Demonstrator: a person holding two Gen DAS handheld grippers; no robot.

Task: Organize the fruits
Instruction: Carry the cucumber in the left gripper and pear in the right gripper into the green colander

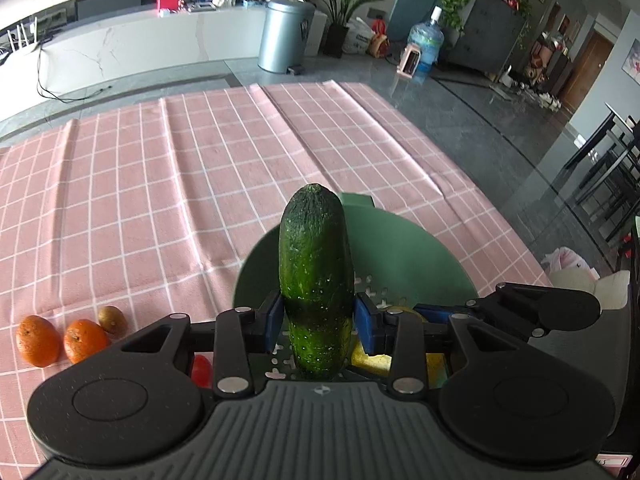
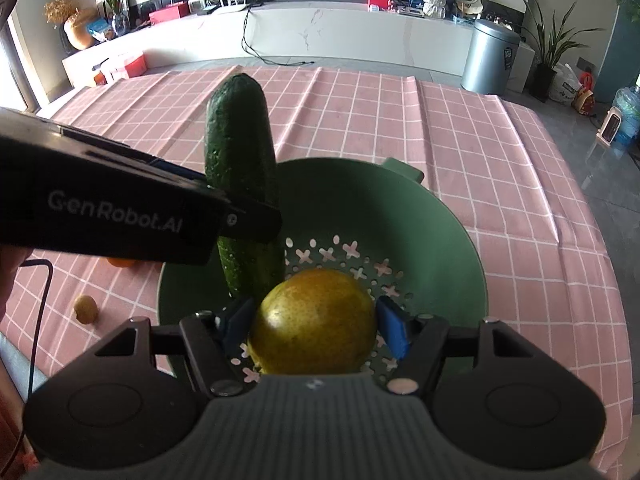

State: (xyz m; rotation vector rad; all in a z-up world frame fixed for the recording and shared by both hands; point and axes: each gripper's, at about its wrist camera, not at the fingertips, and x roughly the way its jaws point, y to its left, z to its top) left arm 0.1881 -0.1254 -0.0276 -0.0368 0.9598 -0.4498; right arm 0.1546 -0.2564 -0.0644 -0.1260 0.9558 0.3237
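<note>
My left gripper (image 1: pixel 318 320) is shut on a dark green cucumber (image 1: pixel 316 276), held upright over the green colander (image 1: pixel 420 248). In the right wrist view the left gripper (image 2: pixel 248 216) and cucumber (image 2: pixel 240 148) stand at the colander's (image 2: pixel 452 248) left inner side. My right gripper (image 2: pixel 316 328) is shut on a yellow-green pear (image 2: pixel 316 324), low inside the colander. Two oranges (image 1: pixel 36 340) (image 1: pixel 84 338) and a small brown kiwi (image 1: pixel 113 319) lie on the pink checked cloth to the left. The kiwi (image 2: pixel 85 308) also shows in the right wrist view.
A pink checked tablecloth (image 1: pixel 180 180) covers the table. A red fruit (image 1: pixel 202 370) peeks out under my left gripper. The table's right edge (image 1: pixel 500 200) drops to a dark floor. A grey bin (image 1: pixel 284 36) and a white counter (image 2: pixel 340 36) stand beyond.
</note>
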